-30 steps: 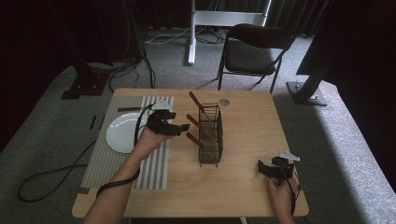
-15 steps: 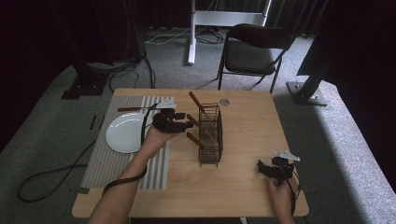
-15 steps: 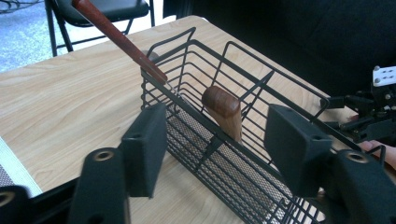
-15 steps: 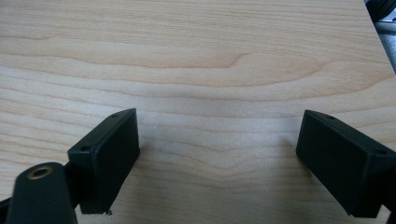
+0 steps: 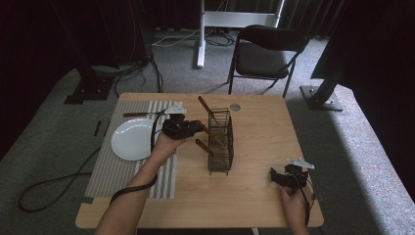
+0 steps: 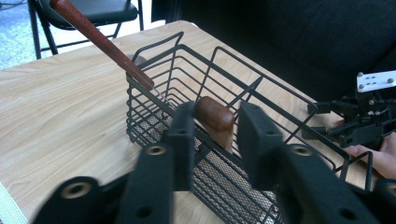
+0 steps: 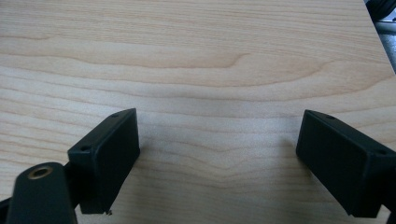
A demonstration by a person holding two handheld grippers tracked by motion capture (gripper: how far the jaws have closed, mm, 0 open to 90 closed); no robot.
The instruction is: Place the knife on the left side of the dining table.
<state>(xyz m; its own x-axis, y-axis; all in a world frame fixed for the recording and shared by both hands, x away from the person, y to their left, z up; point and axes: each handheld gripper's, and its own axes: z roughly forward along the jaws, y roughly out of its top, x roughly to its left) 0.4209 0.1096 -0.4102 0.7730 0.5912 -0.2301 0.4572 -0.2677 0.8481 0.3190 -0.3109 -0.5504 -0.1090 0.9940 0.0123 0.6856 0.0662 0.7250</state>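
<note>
The left tool (image 6: 212,140) has just been closing its 2 jaws around the brown wooden handle (image 6: 215,117) that sticks out over the rim of the black wire basket (image 5: 219,142), which stands mid-counter (image 5: 254,196). Whether the pads already press the handle cannot be told. The right tool (image 7: 217,154), near the counter's front corner, is spread wide over bare wood.
</note>
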